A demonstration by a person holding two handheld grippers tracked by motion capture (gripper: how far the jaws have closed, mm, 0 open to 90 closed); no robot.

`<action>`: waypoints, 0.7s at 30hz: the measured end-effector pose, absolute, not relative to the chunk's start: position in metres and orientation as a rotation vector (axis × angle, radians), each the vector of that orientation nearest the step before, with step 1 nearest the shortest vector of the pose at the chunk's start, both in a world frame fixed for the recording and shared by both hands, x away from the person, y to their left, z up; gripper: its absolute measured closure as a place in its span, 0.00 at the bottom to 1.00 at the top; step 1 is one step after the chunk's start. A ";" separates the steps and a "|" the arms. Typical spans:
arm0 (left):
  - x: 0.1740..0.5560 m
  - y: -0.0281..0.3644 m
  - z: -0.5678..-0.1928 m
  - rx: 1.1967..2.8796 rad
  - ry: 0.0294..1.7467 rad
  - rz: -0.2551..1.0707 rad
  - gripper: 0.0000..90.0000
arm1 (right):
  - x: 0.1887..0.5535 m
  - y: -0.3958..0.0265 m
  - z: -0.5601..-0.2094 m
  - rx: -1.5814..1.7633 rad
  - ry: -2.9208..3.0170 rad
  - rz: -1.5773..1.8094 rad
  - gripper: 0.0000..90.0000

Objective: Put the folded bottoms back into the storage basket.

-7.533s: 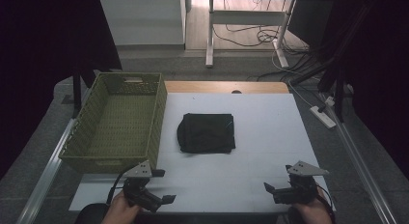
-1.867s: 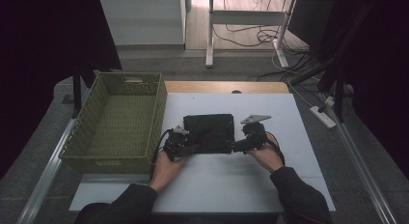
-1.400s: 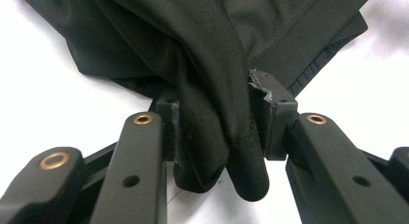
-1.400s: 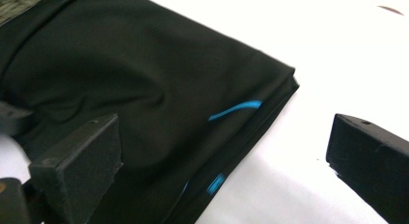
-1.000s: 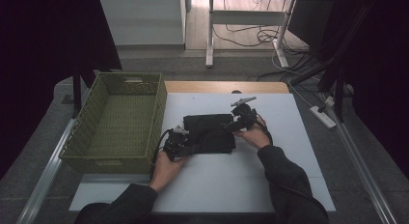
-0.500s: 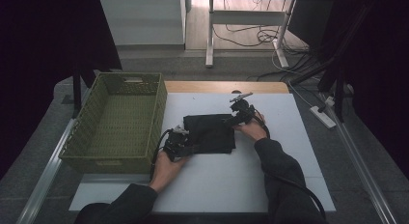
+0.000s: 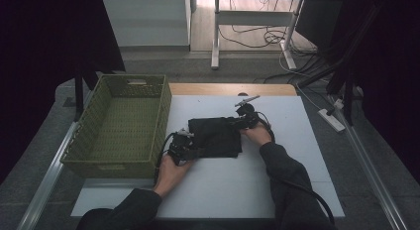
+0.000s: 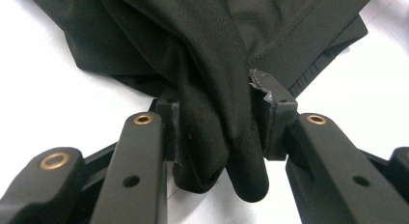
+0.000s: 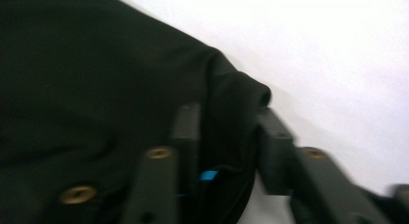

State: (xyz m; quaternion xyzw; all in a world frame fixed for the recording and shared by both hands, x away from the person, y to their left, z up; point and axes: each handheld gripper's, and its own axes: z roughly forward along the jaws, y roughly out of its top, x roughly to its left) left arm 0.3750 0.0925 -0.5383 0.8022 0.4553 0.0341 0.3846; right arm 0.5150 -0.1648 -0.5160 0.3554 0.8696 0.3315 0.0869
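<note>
Gripping the black folded garment (image 7: 214, 137) at two corners, both hand-held grippers are clamped on fabric. The left gripper (image 8: 216, 132) is pinching a thick bunched fold between its jaws; cloth is spilling ahead of it and hanging down past the jaw tips. The right gripper (image 9: 226, 137) is biting a rolled edge of the same garment, cloth lying to its left, bare white table (image 9: 337, 50) to its right. In the high view the garment is lying flat on the table between the left gripper (image 7: 184, 146) and the right gripper (image 7: 243, 116), with the green woven basket (image 7: 119, 126) just beside the left gripper, on its outer side.

Step in hand, as I judge it: lifting the garment to move it, likely toward the basket. Doing it well means raising both grippers together and level, keeping the cloth slightly taut so it isn't sagging or unfolding, and not loosening either bite. The left grip is looking deep and secure; the right one is catching only a rim, so it could slip if pulled hard.

Versus 7.5 s ago: the grippers were resting at the near table edge, well apart from the garment; now both are on it. Since 1.9 s ago the right gripper has been shifting to the garment's far corner.
</note>
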 end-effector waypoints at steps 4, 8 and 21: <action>0.376 0.094 -0.538 2.013 1.180 0.052 0.74 | 0.512 -0.162 -0.513 0.983 2.603 0.970 0.88; 0.377 0.094 -0.535 2.005 1.195 0.030 0.78 | 0.508 -0.162 -0.509 0.888 2.588 0.954 0.89; 0.372 0.088 -0.512 2.009 1.120 -0.007 0.81 | 0.491 -0.177 -0.477 0.894 2.584 1.036 0.90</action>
